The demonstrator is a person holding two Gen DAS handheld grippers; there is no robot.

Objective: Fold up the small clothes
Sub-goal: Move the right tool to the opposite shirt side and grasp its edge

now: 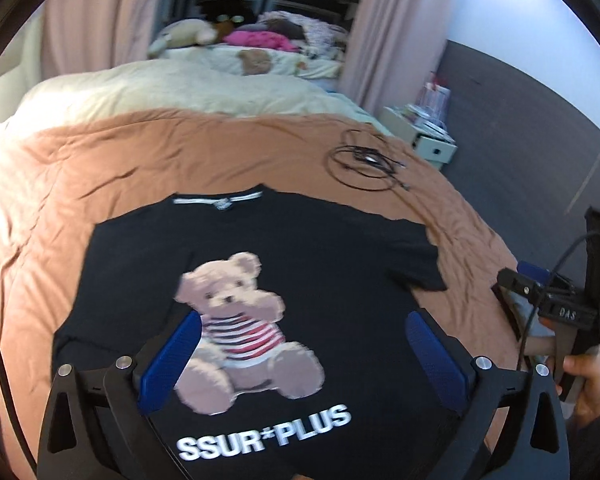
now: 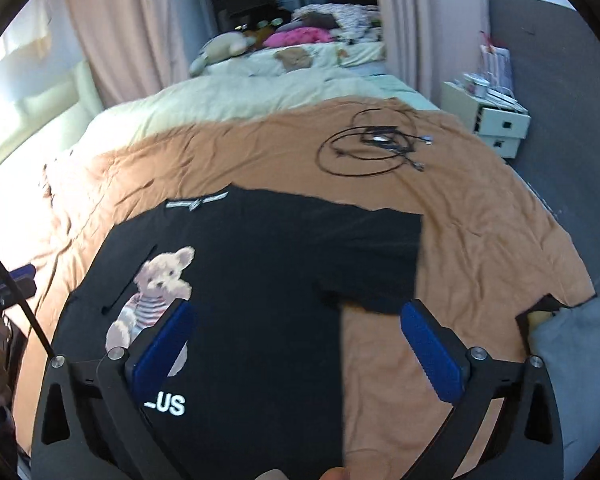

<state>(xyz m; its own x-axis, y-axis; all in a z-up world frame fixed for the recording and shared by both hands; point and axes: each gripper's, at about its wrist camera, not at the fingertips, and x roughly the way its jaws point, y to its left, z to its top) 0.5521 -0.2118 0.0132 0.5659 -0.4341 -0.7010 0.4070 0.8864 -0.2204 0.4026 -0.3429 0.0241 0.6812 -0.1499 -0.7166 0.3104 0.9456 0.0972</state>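
A: Where's the black T-shirt [image 1: 300, 248]?
B: Flat on the brown bedspread [image 1: 180, 148], bear print up.
A: And the tongs?
B: Left tongs [image 1: 300, 356] and right tongs [image 2: 296, 348] both gape wide, empty.

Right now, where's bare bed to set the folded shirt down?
Bare brown blanket lies right of the black T-shirt, below the coiled cables. Another strip lies left of the shirt. The far bed is crowded with plush toys.
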